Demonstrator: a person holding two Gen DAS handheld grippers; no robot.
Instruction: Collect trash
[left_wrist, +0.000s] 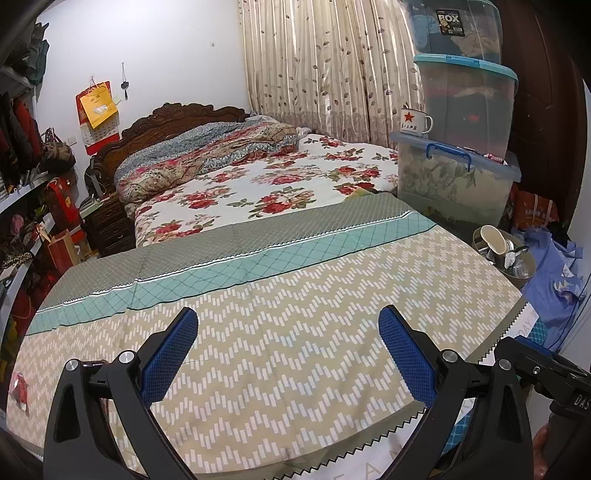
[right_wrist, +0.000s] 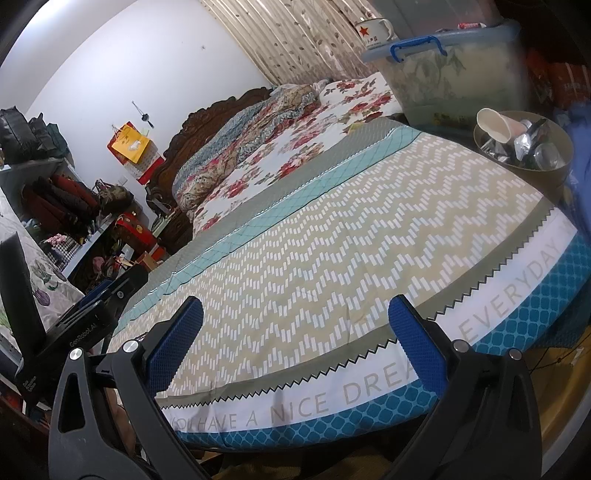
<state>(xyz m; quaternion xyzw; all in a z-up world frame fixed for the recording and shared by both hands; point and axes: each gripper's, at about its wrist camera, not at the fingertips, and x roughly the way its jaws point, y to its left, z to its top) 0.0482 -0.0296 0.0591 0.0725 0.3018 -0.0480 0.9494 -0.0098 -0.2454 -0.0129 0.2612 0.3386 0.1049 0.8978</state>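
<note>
Both of my grippers hang open over the near end of the bed, nothing between their blue pads: the left gripper (left_wrist: 288, 354) above the zigzag-patterned cover, the right gripper (right_wrist: 295, 343) above its near edge with the printed lettering. Spread under them, the bed (left_wrist: 258, 295) runs away toward a carved headboard at the far end, with a rumpled floral quilt (left_wrist: 207, 158) heaped against it. To the far right stand stacked clear storage boxes (left_wrist: 458, 177), and a white enamel mug (left_wrist: 415, 120) with a red star sits on the lowest box's lid. Just beside the bed's right edge, near those boxes, is the round metal trash bin (right_wrist: 554, 168), already holding a paper cup (right_wrist: 493, 125) and crumpled foil wrappers. One small red wrapper (left_wrist: 19, 387) lies on the cover at its near left edge, left of my left gripper.
</note>
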